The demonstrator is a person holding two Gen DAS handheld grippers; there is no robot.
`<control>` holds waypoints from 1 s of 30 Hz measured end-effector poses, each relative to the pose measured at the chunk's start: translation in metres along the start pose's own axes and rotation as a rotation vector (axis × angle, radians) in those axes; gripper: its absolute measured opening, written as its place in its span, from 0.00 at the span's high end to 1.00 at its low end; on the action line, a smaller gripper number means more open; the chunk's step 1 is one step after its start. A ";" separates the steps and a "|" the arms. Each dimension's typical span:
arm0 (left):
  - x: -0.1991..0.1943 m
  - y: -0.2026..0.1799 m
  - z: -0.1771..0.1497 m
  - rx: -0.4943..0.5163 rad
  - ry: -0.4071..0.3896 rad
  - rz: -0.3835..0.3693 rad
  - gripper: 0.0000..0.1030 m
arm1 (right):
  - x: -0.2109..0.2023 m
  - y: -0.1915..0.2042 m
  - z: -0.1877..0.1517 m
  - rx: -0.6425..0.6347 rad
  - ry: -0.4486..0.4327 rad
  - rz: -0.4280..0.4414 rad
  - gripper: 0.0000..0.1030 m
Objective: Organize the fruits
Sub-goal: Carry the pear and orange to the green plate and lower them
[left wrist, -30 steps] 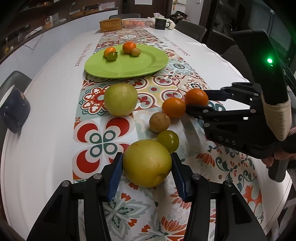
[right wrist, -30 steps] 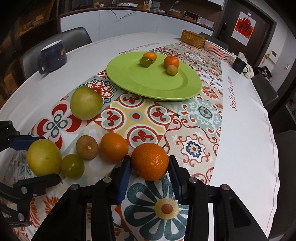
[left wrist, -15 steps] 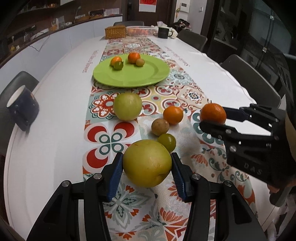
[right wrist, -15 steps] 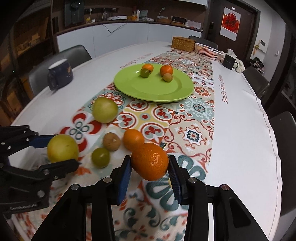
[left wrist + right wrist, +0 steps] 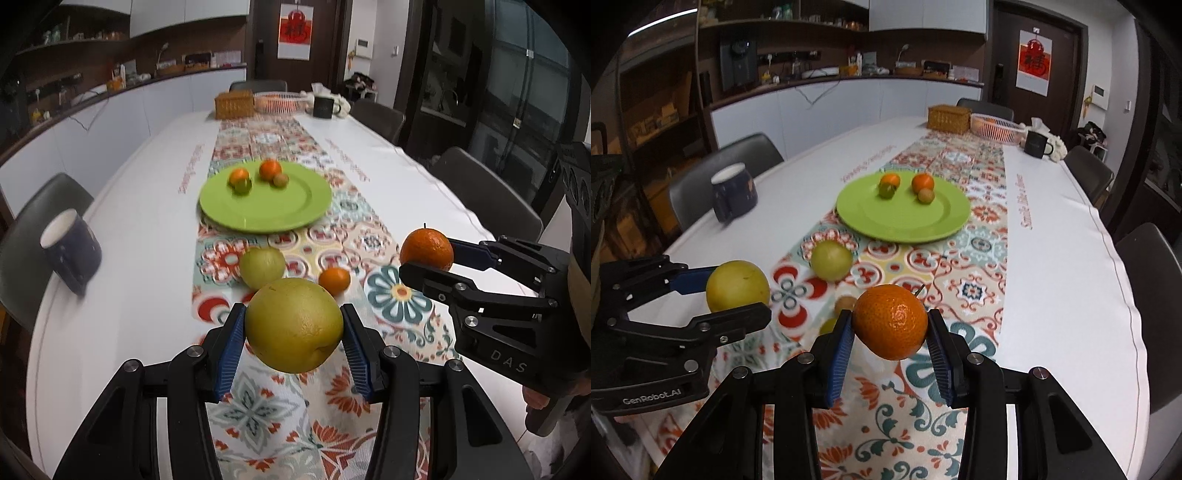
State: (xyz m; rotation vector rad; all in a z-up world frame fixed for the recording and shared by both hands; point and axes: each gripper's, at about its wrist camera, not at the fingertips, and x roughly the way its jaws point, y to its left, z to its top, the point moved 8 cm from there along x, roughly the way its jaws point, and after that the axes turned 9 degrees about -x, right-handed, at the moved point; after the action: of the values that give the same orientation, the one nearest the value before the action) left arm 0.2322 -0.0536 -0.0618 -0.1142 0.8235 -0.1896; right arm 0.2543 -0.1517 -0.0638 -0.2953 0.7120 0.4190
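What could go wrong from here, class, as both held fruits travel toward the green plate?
1. The left hand-held gripper pinches the large yellow-green fruit only at its sides; round and probably heavy, it might slip out.
2. The right hand-held gripper carries an orange alongside; the two grippers could bump on converging.
3. The green plate is shallow and already holds four small fruits; a released round fruit may roll off or knock them.

The mug [image 5: 70, 254] at nine o'clock is blurred. The orange [image 5: 891, 327] hides most of two small fruits [image 5: 845, 303] behind it.
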 end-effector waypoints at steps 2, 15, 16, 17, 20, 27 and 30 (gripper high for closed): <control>-0.003 0.001 0.009 0.007 -0.021 0.007 0.51 | -0.004 -0.001 0.008 0.002 -0.019 -0.004 0.61; -0.003 0.009 0.066 0.015 -0.113 0.027 0.51 | -0.004 -0.016 0.059 0.012 -0.102 -0.031 0.61; -0.002 0.010 0.069 0.014 -0.116 0.029 0.51 | -0.002 -0.017 0.062 0.012 -0.105 -0.033 0.61; 0.000 0.011 0.074 0.014 -0.120 0.031 0.51 | 0.000 -0.018 0.066 0.009 -0.107 -0.034 0.61; 0.006 0.015 0.087 0.014 -0.130 0.041 0.51 | 0.008 -0.022 0.076 0.001 -0.107 -0.042 0.61; 0.032 0.024 0.112 0.025 -0.120 0.061 0.51 | 0.035 -0.033 0.095 -0.003 -0.091 -0.046 0.61; 0.045 0.028 0.118 0.028 -0.106 0.062 0.51 | 0.049 -0.038 0.100 -0.001 -0.077 -0.046 0.61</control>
State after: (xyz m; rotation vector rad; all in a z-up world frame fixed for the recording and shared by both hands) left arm 0.3526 -0.0326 -0.0196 -0.0718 0.7179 -0.1358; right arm 0.3620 -0.1318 -0.0207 -0.2946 0.6286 0.3849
